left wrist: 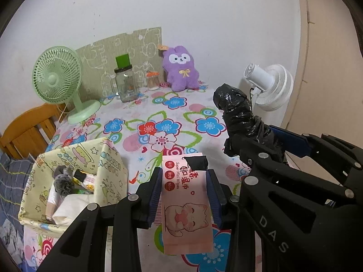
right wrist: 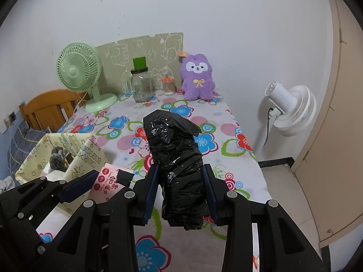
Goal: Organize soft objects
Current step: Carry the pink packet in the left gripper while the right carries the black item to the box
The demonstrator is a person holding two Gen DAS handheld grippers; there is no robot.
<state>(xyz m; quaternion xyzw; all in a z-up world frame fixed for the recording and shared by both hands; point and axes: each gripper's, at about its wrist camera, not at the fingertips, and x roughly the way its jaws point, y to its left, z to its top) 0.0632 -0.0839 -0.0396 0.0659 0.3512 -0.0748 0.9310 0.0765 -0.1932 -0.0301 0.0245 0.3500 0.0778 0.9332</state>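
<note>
While clamped, jaws hold wipes pack (left wrist: 186,201).

On the table (right wrist: 229,122), the basket (left wrist: 109,170) sits front-left, the desk fan (left wrist: 57,77), jar (left wrist: 126,83) and plush toy (left wrist: 180,69) line the back, the standing fan (right wrist: 292,111) beyond its right edge.

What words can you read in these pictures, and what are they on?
"Super Mini Wipes": pink wet-wipes packet with a cartoon cat, held by the left gripper.
"DAS": black frame of the right gripper.
Red Chinese characters and red round badges on the packet: too small to read.
Label on the clear glass jar: blurred.
</note>
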